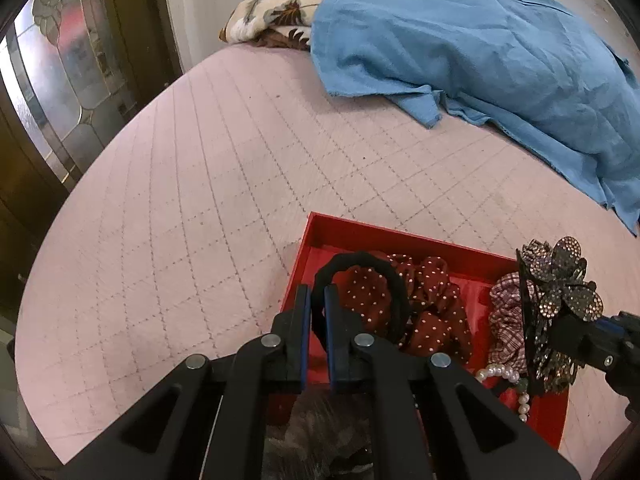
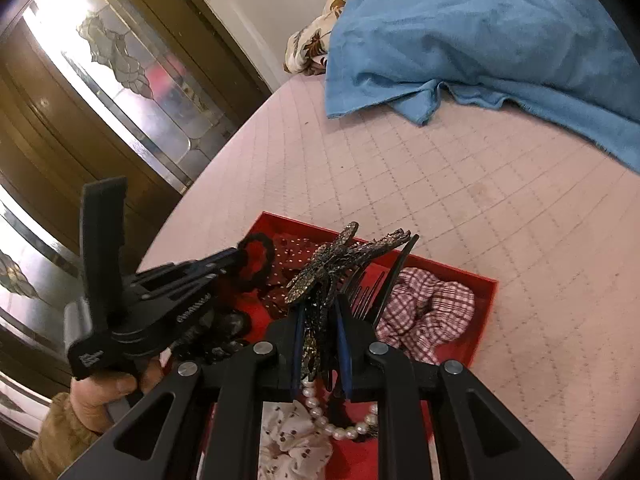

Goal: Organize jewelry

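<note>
A red tray (image 1: pixel 320 226) lies on the pink quilted bed; it also shows in the right wrist view (image 2: pixel 486 300). My left gripper (image 1: pixel 317 294) is shut on a black hair tie (image 1: pixel 384 276) and holds it over the tray's left part, above a dark red dotted scrunchie (image 1: pixel 436 312). My right gripper (image 2: pixel 320 312) is shut on a rhinestone flower hair claw (image 2: pixel 320 276), held above the tray; the claw also shows in the left wrist view (image 1: pixel 560 276). A checked scrunchie (image 2: pixel 432 308), a pearl string (image 2: pixel 332 424) and a white dotted scrunchie (image 2: pixel 288 440) lie in the tray.
A blue cloth (image 1: pixel 460 40) and a floral cloth (image 1: pixel 272 16) lie at the far side of the bed. A wooden cabinet with leaded glass (image 2: pixel 120 72) stands to the left. The pink quilt (image 1: pixel 180 200) stretches left of the tray.
</note>
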